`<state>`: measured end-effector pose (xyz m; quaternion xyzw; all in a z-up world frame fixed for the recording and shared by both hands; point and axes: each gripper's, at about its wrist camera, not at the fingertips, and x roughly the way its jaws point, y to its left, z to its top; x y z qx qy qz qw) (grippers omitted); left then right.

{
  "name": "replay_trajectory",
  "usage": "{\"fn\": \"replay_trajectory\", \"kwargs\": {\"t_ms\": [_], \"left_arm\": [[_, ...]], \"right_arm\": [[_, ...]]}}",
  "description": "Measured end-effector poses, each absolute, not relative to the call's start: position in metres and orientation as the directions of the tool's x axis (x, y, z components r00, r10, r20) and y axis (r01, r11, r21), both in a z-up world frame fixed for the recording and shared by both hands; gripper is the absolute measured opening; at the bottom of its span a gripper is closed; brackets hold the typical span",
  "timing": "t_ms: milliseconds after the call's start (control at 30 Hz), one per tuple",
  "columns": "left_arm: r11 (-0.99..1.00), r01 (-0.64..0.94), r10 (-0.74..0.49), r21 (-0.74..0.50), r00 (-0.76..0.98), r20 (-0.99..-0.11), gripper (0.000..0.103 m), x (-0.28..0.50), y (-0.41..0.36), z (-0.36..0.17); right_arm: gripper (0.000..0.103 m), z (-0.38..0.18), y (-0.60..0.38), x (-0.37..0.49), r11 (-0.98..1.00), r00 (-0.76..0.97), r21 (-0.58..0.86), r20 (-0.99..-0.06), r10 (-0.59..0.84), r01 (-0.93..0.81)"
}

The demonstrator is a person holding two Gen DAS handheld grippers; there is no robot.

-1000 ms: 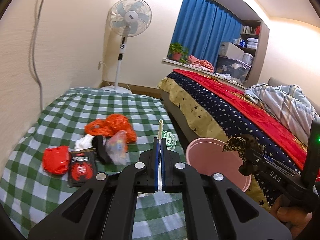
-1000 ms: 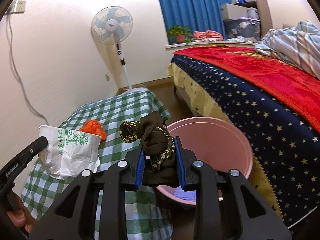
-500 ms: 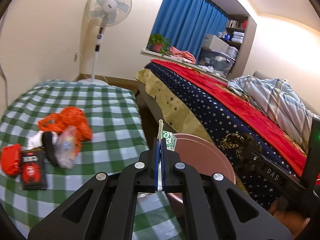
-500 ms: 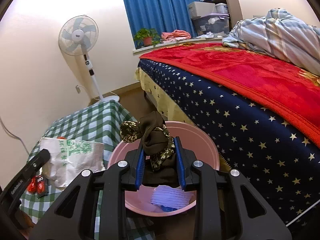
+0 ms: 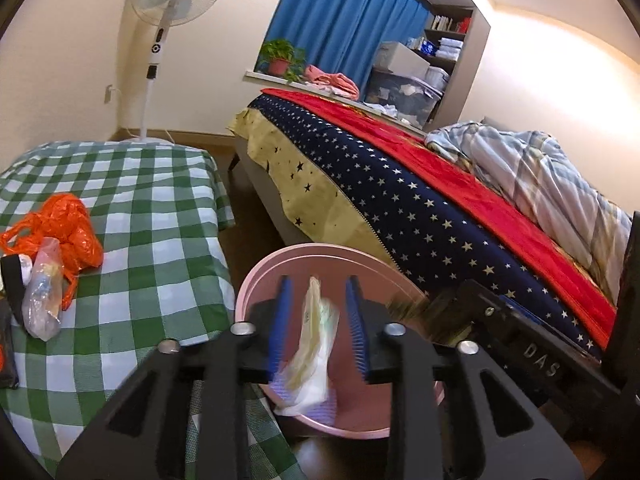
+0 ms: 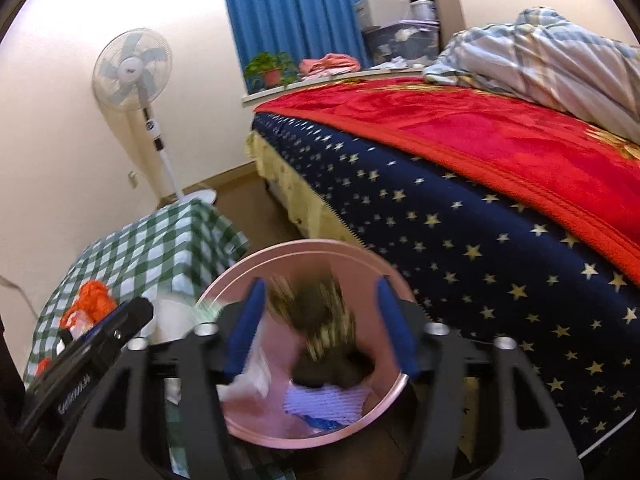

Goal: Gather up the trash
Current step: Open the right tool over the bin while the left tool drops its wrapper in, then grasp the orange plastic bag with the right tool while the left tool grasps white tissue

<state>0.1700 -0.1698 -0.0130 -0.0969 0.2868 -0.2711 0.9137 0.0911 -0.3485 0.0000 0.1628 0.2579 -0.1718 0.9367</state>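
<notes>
Only right wrist shows purple trash (image 6: 326, 402) in pink bin (image 6: 394, 394).

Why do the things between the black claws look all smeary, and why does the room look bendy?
Left wrist view: the white paper bag between the left gripper pads is smeared because it's moving as the jaws open above the pink bin. Right wrist view: the brown cloth in the opening right gripper blurs too. Both views: a fisheye lens curves the walls and bed; the corners go dark.
</notes>
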Motion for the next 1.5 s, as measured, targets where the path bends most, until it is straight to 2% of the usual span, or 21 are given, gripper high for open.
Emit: {"fn": "replay_trajectory", "kwargs": {"t_ms": [500, 900, 1100, 1267, 1500], "left_arm": [[0.858, 0.404, -0.511, -0.317, 0.729, -0.455, 0.028, 0.151, -0.138, 0.003], [0.903, 0.292, -0.413, -0.316, 0.794, -0.447, 0.027, 0.132, -0.08, 0.013], [0.923, 0.223, -0.353, -0.314, 0.816, -0.459, 0.017, 0.132, -0.055, 0.008], [0.94, 0.14, -0.282, -0.312, 0.833, -0.476, 0.015, 0.138, -0.031, -0.001], [0.955, 0.029, -0.183, -0.294, 0.84, -0.511, 0.015, 0.152, -0.004, -0.016]], "right_arm": [[0.062, 0.009, -0.333, 0.08, 0.912, 0.833, 0.211, -0.516, -0.202, 0.352], [0.06, 0.025, -0.292, 0.068, 0.95, 0.869, 0.208, -0.482, -0.11, 0.235], [0.055, 0.026, -0.268, 0.071, 0.957, 0.88, 0.226, -0.472, -0.056, 0.182], [0.048, 0.021, -0.246, 0.082, 0.966, 0.882, 0.23, -0.471, 0.008, 0.114], [0.044, 0.005, -0.228, 0.107, 0.963, 0.868, 0.264, -0.488, 0.087, 0.052]]}}
